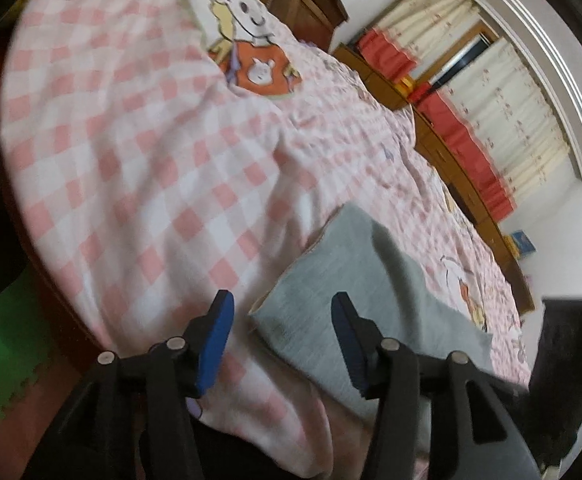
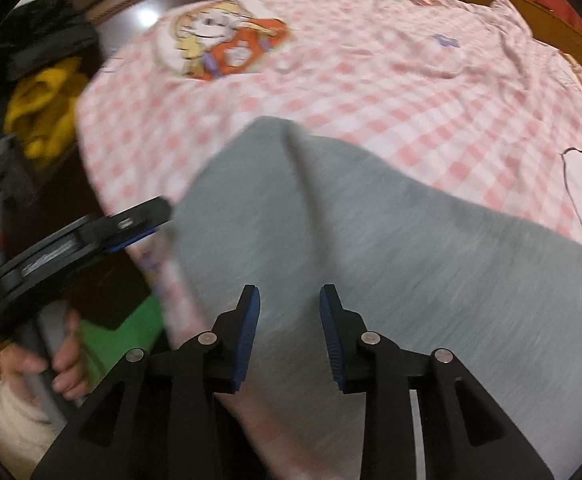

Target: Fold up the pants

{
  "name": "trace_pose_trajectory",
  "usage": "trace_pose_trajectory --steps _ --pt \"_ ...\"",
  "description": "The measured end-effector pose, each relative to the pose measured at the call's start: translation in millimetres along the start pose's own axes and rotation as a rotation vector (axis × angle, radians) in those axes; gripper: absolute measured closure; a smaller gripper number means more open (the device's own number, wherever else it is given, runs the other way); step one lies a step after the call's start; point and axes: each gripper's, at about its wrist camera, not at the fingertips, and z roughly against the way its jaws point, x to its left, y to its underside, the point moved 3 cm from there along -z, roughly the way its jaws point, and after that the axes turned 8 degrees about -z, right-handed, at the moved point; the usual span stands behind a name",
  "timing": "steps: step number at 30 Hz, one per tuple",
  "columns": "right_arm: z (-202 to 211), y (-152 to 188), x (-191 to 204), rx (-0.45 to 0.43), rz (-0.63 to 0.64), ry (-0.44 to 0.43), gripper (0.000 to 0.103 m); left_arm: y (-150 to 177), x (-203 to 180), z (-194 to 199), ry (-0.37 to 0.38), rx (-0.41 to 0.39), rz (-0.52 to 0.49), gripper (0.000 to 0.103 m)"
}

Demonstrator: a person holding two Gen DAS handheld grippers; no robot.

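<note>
Two grippers agape | left gripper (image 1: pixel 281 312) beside, right gripper (image 2: pixel 289 308) seemingly over pants (image 2: pixel 371 240)

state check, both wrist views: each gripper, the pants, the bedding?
left gripper: open, nothing between its fingers, over the near end of the pants.
right gripper: open, nothing held, above the pants.
grey pants: lying on the bed, one long crease along them; how far they are folded cannot be told.
pink checked cover: spread over the bed, lightly wrinkled.
curtains: drawn, with a narrow gap.
</note>
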Motion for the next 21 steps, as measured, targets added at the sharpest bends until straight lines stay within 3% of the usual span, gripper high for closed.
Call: trace_pose_trajectory --steps 3,7,12,16,18,21 --pt "-21.8 -2.2 -9.7 0.042 -0.053 0.020 0.071 3.2 -0.5 -15.9 0.005 0.040 -0.010 0.049" --pt "-24.6 2.8 -7.3 0.022 -0.032 0.036 0.071 4.5 -1.1 -19.9 0.002 0.030 0.000 0.049" --pt "-23.5 4.7 -9.6 0.007 -0.057 0.020 0.071 10.9 -21.5 -13.9 0.095 0.039 -0.021 0.058" --pt "-16.5 5.9 -7.7 0.026 -0.103 0.006 0.071 11.1 -27.8 -5.9 0.022 -0.010 -0.062 0.057" --pt "-12.4 10.7 -2.8 0.065 -0.118 -0.031 0.071 10.7 -20.4 -6.7 -0.038 -0.028 -0.051 0.052" --pt "-14.4 20.6 4.2 0.097 -0.114 -0.065 0.071 13.4 -8.3 -25.1 -0.072 0.035 -0.041 0.050"
